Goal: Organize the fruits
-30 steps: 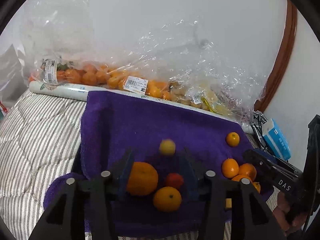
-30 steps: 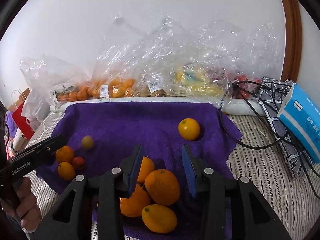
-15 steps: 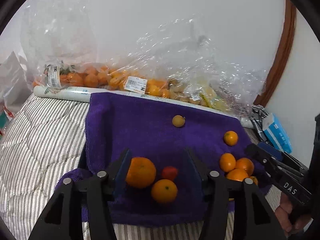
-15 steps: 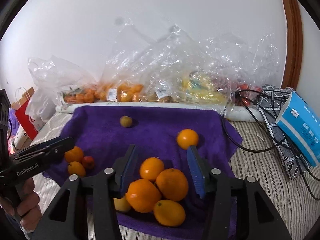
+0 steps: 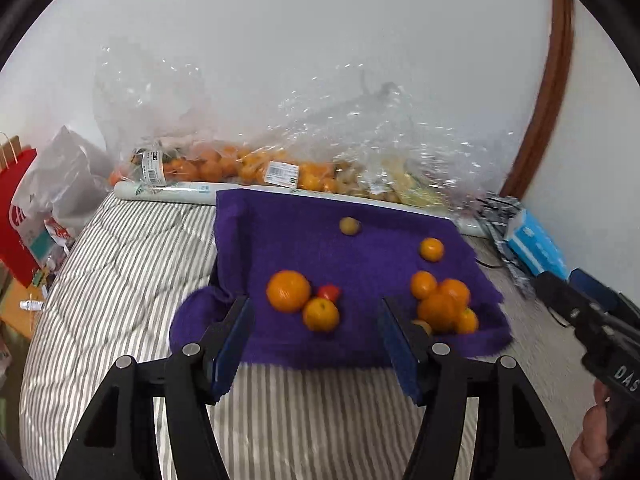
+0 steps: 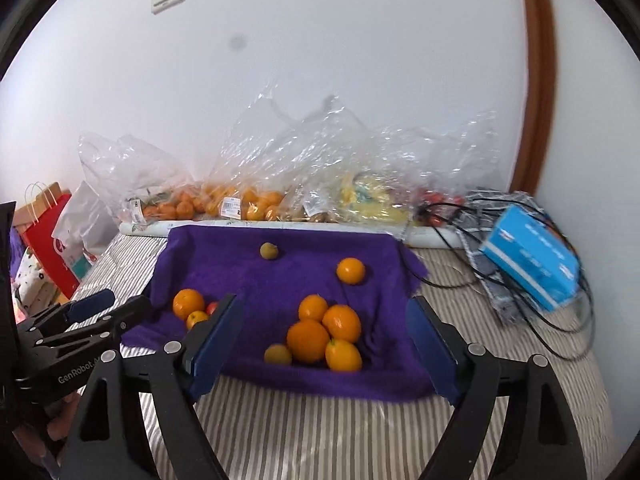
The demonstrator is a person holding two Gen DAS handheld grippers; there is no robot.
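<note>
A purple towel [image 5: 360, 248] [image 6: 248, 272] lies on a striped bed. On its left side sit a big orange [image 5: 288, 290] [image 6: 188, 303], a smaller orange [image 5: 321, 314] and a small red fruit [image 5: 329, 292]. A pile of oranges [image 6: 324, 332] [image 5: 444, 304] sits at the towel's right front. One orange [image 6: 351, 270] and a small yellowish fruit [image 6: 269, 250] [image 5: 349, 225] lie apart further back. My left gripper [image 5: 316, 344] hangs above the towel's front edge, jaws opening, nothing between them. My right gripper [image 6: 324, 356] is over the pile, jaws opening wide, holding nothing.
Clear plastic bags of fruit [image 6: 248, 200] [image 5: 248, 168] line the wall behind the towel. A blue box [image 6: 532, 256] and black cables [image 6: 560, 320] lie at the right. A red paper bag [image 5: 16, 216] stands left of the bed. A hand [image 5: 592, 448] holds the right gripper.
Both grippers rose and pulled back from the towel while their jaws widened. The small yellowish fruit moved from beside the left group to the towel's far part.
</note>
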